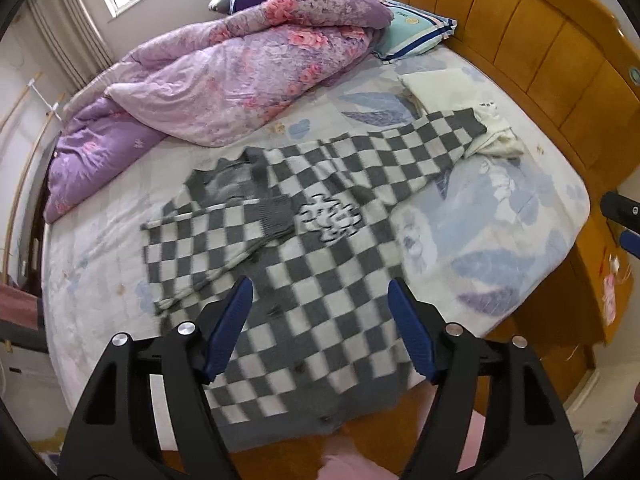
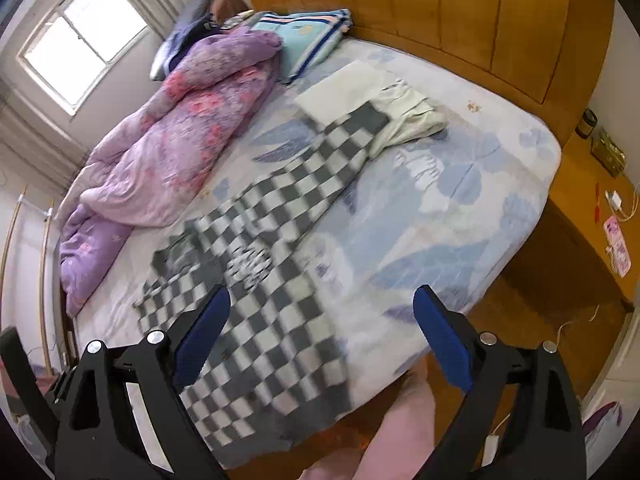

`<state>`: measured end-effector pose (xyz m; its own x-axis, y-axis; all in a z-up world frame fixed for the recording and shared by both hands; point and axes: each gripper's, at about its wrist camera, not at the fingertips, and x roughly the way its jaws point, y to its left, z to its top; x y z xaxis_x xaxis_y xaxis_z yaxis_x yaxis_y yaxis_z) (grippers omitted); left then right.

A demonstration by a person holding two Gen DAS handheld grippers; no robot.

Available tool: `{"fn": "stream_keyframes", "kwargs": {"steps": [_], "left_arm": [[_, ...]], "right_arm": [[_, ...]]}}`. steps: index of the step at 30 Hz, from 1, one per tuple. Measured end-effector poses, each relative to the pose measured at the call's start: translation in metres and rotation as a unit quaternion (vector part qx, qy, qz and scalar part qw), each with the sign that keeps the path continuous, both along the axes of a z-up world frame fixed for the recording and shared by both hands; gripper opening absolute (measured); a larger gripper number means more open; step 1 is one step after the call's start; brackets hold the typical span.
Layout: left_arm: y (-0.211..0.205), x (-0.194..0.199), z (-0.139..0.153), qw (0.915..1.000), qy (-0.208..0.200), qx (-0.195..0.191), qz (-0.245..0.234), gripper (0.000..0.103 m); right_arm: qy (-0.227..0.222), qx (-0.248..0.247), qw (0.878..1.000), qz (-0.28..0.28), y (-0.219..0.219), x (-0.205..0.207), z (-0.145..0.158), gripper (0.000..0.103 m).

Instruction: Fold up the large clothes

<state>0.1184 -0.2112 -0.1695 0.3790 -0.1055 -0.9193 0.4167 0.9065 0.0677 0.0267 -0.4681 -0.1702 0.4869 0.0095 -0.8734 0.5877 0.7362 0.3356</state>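
The grey-and-white checkered knit cardigan (image 1: 320, 264) lay spread across the near half of the bed (image 1: 500, 216), its grey hem hanging over the near edge and a white embroidered motif (image 1: 330, 220) showing in the middle of the body. One sleeve was already folded in across the left side of the body — the other sleeve (image 1: 404, 152) stretched away to the far right, its grey cuff resting on a folded cream-white garment (image 1: 460, 104) near the wooden headboard (image 1: 540, 48).

The left claw (image 1: 320, 292) hovered above the lower body of the cardigan with its blue-padded fingers (image 1: 230, 324) spread wide, nothing between them but the checks below. In the right wrist view, the right claw (image 2: 322, 300) stood open too — one blue pad over the cardigan's near right part, the other over the pale floral bedsheet (image 2: 460, 208), gripping nothing.

Along the far left of the bed sat a heaped purple floral quilt (image 1: 224, 80), with a turquoise striped pillow (image 1: 416, 28) beyond it against the headboard. A window (image 2: 80, 36) lit the far left corner. To the right stood a wooden bedside cabinet (image 2: 584, 216) carrying small items too blurred to tell apart.
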Motion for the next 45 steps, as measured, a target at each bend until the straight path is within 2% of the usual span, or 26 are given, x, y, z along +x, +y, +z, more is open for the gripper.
{"fn": "stream_keyframes", "kwargs": {"steps": [6, 10, 14, 18, 21, 25, 30, 32, 34, 36, 38, 41, 42, 43, 44, 45], "left_arm": [[-0.064, 0.046, -0.016, 0.9991, 0.035, -0.016, 0.019, 0.078], [-0.096, 0.077, -0.031, 0.9972, 0.053, -0.002, 0.053, 0.088], [-0.116, 0.109, -0.054, 0.9930, 0.082, -0.021, 0.082, 0.088], [-0.130, 0.142, -0.077, 0.9904, 0.066, -0.055, 0.109, 0.088], [-0.142, 0.165, -0.097, 0.9912, 0.049, -0.041, 0.116, 0.088], [-0.148, 0.195, -0.135, 0.9892, 0.054, -0.039, 0.131, 0.088], [-0.144, 0.218, -0.182, 0.9815, 0.079, -0.082, 0.154, 0.088], [-0.140, 0.227, -0.207, 0.9753, 0.110, -0.094, 0.167, 0.088], [-0.134, 0.231, -0.225, 0.9694, 0.125, -0.094, 0.190, 0.088], [-0.126, 0.235, -0.238, 0.9657, 0.121, -0.092, 0.210, 0.088], [-0.120, 0.240, -0.247, 0.9660, 0.112, -0.080, 0.219, 0.088], [-0.114, 0.247, -0.258, 0.9699, 0.099, -0.059, 0.214, 0.087], [-0.110, 0.250, -0.261, 0.9704, 0.094, -0.056, 0.215, 0.082], [-0.106, 0.253, -0.264, 0.9705, 0.090, -0.051, 0.218, 0.077], [-0.103, 0.255, -0.266, 0.9704, 0.090, -0.045, 0.220, 0.069], [-0.098, 0.259, -0.269, 0.9700, 0.092, -0.040, 0.222, 0.062]], "right_arm": [[-0.002, 0.024, 1.000, 0.012, -0.088, 0.044, -0.026, 0.089], [-0.039, 0.046, 0.998, 0.020, -0.136, 0.075, -0.043, 0.089], [-0.065, 0.042, 0.996, 0.045, -0.176, 0.116, -0.074, 0.089], [-0.104, 0.042, 0.992, 0.064, -0.208, 0.154, -0.112, 0.089], [-0.111, 0.038, 0.990, 0.080, -0.227, 0.189, -0.146, 0.089], [-0.102, 0.048, 0.989, 0.096, -0.239, 0.230, -0.195, 0.085], [-0.096, 0.091, 0.987, 0.089, -0.248, 0.263, -0.257, 0.080], [-0.074, 0.093, 0.990, 0.077, -0.250, 0.274, -0.283, 0.078], [-0.060, 0.090, 0.992, 0.064, -0.252, 0.279, -0.299, 0.078], [-0.026, 0.083, 0.995, 0.040, -0.255, 0.282, -0.315, 0.078], [-0.023, 0.097, 0.995, 0.013, -0.256, 0.281, -0.327, 0.078], [-0.025, 0.084, 0.996, -0.003, -0.253, 0.283, -0.332, 0.080], [-0.024, 0.079, 0.997, -0.006, -0.253, 0.285, -0.330, 0.079], [-0.034, 0.076, 0.996, -0.010, -0.254, 0.288, -0.326, 0.070], [-0.042, 0.075, 0.996, -0.014, -0.253, 0.290, -0.322, 0.052], [-0.047, 0.078, 0.996, -0.017, -0.255, 0.295, -0.319, 0.050]]}}
